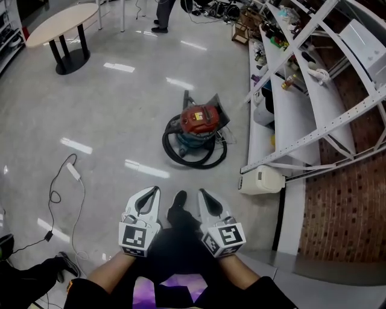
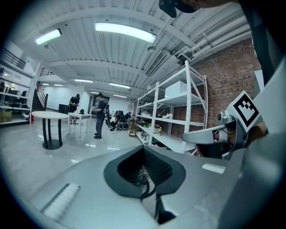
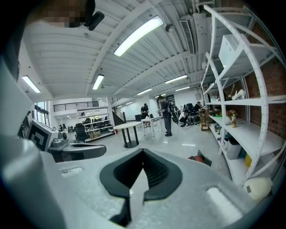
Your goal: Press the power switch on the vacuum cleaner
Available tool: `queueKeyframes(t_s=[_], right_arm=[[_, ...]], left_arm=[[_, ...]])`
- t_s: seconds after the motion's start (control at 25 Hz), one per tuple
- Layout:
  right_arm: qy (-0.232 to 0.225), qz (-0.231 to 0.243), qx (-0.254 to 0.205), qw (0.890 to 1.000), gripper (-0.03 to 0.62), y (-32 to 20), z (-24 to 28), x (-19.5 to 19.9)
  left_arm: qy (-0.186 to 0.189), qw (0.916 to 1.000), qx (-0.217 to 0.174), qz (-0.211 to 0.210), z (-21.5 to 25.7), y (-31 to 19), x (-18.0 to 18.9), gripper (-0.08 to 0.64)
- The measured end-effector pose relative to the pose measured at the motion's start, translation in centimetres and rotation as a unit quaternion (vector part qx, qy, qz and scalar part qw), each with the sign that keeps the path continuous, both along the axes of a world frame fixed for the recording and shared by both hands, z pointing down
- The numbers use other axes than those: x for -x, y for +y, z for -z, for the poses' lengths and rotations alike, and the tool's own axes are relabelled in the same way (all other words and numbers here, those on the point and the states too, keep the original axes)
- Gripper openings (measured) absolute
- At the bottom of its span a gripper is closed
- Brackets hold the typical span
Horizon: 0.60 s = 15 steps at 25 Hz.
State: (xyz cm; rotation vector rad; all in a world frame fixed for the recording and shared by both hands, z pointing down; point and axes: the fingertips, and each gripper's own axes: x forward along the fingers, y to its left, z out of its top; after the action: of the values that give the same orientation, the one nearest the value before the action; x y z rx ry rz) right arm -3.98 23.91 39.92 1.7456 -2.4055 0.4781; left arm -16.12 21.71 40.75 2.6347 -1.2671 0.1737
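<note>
The vacuum cleaner (image 1: pixel 198 128) stands on the shiny floor ahead of me. It has a red top, a dark teal body and a black hose (image 1: pixel 176 152) coiled round its base. In the right gripper view only a red corner of the vacuum cleaner (image 3: pixel 196 158) shows over the jaws. My left gripper (image 1: pixel 151 194) and right gripper (image 1: pixel 204 194) are held side by side close to my body, well short of the machine. Both are shut and hold nothing. The left gripper (image 2: pixel 145 172) and right gripper (image 3: pixel 140 172) each fill the lower part of their own view.
White shelving (image 1: pixel 289 102) with clutter runs along the brick wall at the right, and a white container (image 1: pixel 260 180) lies at its foot. On the floor to the left lies a power strip with cable (image 1: pixel 73 172). A round table (image 1: pixel 60 24) and a standing person (image 1: pixel 161 15) are far off.
</note>
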Motion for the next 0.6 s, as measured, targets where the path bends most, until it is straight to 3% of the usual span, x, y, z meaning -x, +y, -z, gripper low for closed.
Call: queueKeyframes(t_s=[0.36, 0.6], right_arm=[[-0.002, 0.031, 0.015, 0.999, -0.008, -8.1, -1.7, 0.2], [-0.006, 0.052, 0.024, 0.998, -0.008, -15.1, -2.2, -0.8]], left_arm=[[-0.015, 0.9994, 0.01, 0.029, -1.5, -7.5, 0.5, 0.017], [-0.023, 0.9987, 0.013, 0.044, -1.3, -14.2, -1.0, 0.016]])
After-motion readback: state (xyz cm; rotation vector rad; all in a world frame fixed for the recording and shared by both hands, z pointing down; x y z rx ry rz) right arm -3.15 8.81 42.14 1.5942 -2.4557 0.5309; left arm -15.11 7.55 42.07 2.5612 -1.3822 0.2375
